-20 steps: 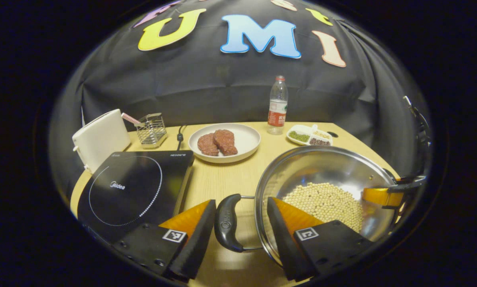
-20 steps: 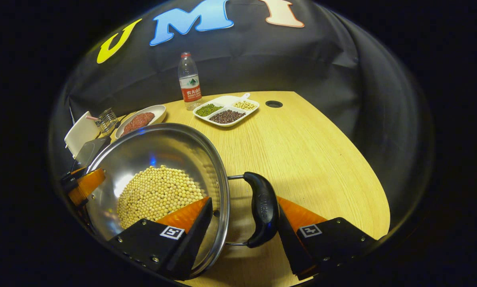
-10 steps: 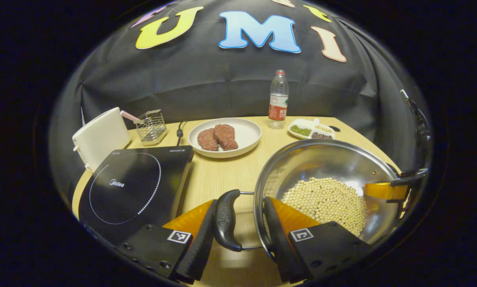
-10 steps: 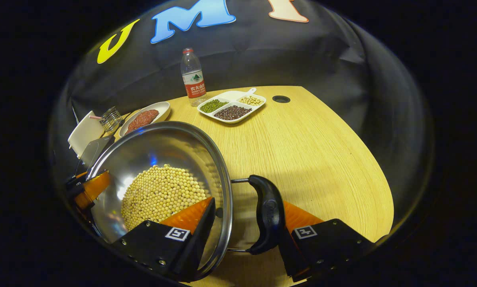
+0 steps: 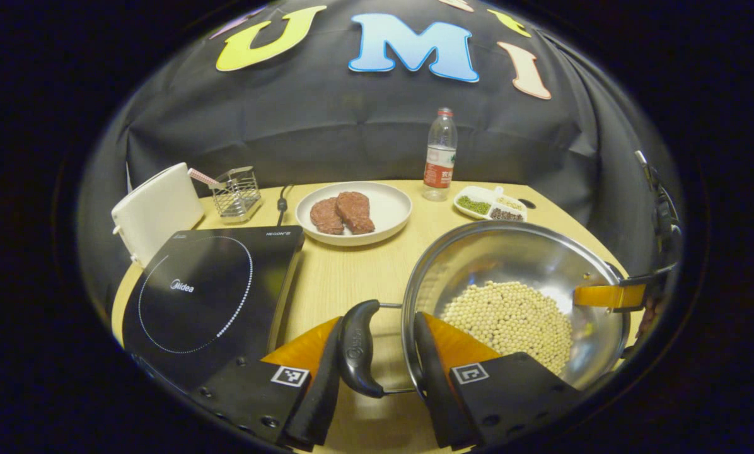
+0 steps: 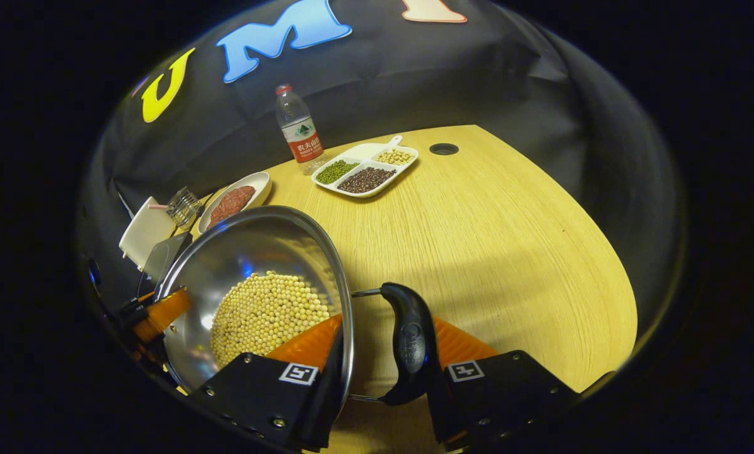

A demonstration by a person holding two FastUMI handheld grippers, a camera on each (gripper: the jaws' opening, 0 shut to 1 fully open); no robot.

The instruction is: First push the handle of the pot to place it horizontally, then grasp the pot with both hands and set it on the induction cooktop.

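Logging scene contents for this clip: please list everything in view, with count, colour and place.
pot: 1, steel, holding pale beans, table right
pot handles: 2, black, one between each gripper's fingers
induction cooktop: 1, black, table left
plate: 1, white, two brown patties, centre back
water bottle: 1, clear, red label, back
divided dish: 1, white, green, dark and pale beans
wire rack: 1, metal, back left
white appliance: 1, far left
table: 1, light wood
left gripper: around left handle
right gripper: around right handle

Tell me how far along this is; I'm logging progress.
Done: the handles lie flat. In hand: left gripper and right gripper each clamp a handle against the pot wall. Left: moving the pot onto the induction cooktop, beside it now.
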